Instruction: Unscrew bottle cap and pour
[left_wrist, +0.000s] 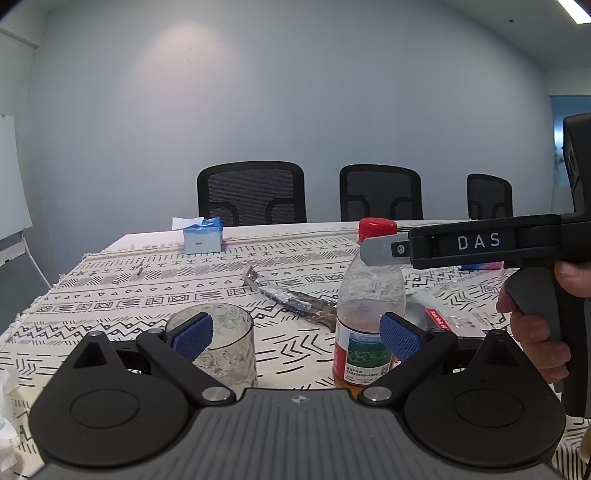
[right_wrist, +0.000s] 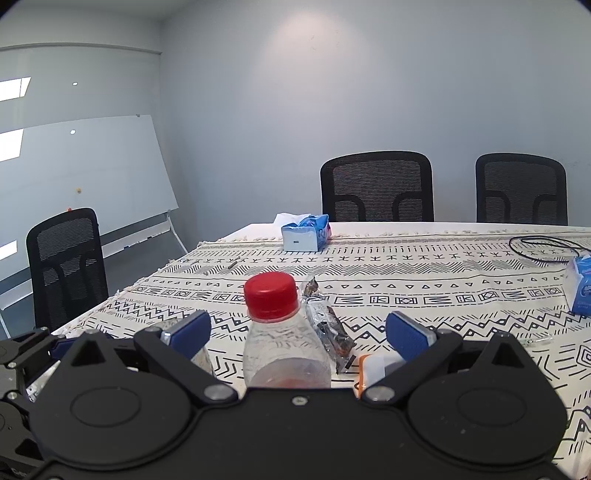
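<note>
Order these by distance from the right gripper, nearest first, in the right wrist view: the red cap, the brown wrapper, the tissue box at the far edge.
1. Red cap: between the open jaws of the right gripper, left of centre.
2. Brown wrapper: just behind, to the cap's right.
3. Tissue box: far table edge, before the chairs.

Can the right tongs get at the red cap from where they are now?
Probably yes. The right tongs are open, and the red cap stands upright between their pads with nothing blocking it.

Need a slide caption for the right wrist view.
Open right hand-held gripper straddling the red cap of the upright bottle.
</note>
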